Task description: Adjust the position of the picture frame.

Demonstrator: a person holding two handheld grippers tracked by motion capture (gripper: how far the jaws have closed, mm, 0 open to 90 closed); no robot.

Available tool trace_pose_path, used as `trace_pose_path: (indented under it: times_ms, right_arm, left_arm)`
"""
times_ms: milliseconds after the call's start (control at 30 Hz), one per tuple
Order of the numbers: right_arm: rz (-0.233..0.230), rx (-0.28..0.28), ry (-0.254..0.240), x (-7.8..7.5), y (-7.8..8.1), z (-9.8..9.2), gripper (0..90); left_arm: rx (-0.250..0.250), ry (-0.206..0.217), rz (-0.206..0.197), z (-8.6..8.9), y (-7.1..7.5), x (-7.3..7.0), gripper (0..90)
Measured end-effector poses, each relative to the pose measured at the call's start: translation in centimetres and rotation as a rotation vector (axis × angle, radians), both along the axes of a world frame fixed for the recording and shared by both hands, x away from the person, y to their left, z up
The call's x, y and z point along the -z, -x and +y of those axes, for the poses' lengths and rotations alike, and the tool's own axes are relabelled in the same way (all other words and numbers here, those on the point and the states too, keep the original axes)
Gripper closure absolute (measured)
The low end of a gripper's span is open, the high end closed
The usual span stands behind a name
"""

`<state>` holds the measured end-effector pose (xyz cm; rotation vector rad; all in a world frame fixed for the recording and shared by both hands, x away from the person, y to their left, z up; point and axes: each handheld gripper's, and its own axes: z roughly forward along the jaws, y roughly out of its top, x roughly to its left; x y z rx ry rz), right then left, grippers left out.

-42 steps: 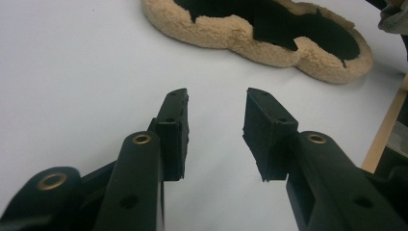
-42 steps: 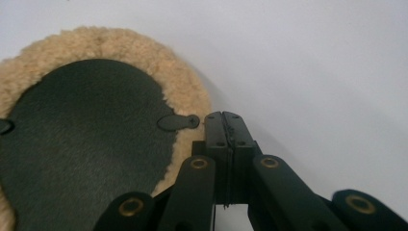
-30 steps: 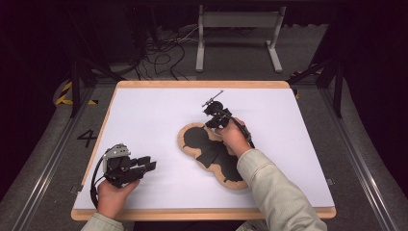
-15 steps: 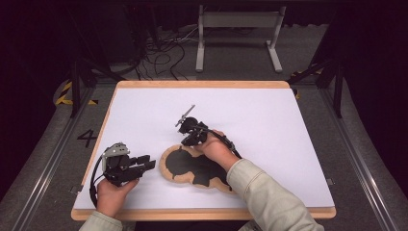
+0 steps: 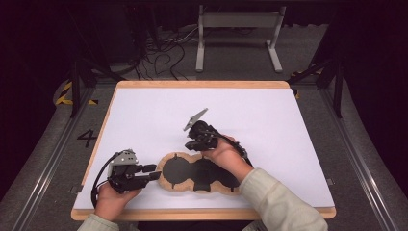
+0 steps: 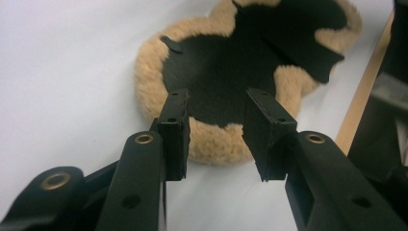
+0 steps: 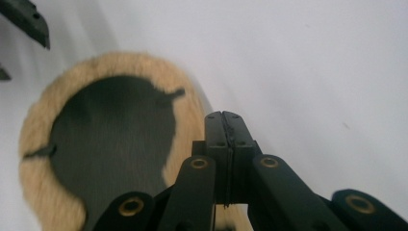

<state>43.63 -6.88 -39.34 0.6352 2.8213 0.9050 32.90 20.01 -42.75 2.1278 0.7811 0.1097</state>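
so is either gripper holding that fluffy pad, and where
The right gripper is shut on the fluffy pad's tan rim; the left gripper is open, holding nothing.

Lab recording bay — white-topped table (image 5: 269,115) on rails, dark surround, cable tangle (image 5: 159,57), metal stand (image 5: 238,33) behind

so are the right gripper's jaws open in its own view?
No: the right gripper has its two pads pressed flat together, beside the fleece pad.
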Motion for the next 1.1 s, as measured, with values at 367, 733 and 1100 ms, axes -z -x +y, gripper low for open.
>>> trace_pose_path:
  times_ms: [367, 733, 1100]
  right_arm:
    - [-0.056, 0.103, -0.134, -0.9, 4.8, -10.6, 90.0]
    - [-0.047, 0.079, -0.187, 0.6, 9.5, -15.4, 90.0]
    - [-0.019, -0.088, -0.131, 1.9, 12.1, -14.7, 90.0]
  left_arm:
    - [0.098, -0.017, 0.021, -0.4, 0.8, -0.2, 71.3]
    - [0.203, -0.083, 0.062, -0.9, 1.4, 0.9, 89.3]
    - [0.247, -0.127, 0.103, -1.9, 1.0, 2.0, 89.8]
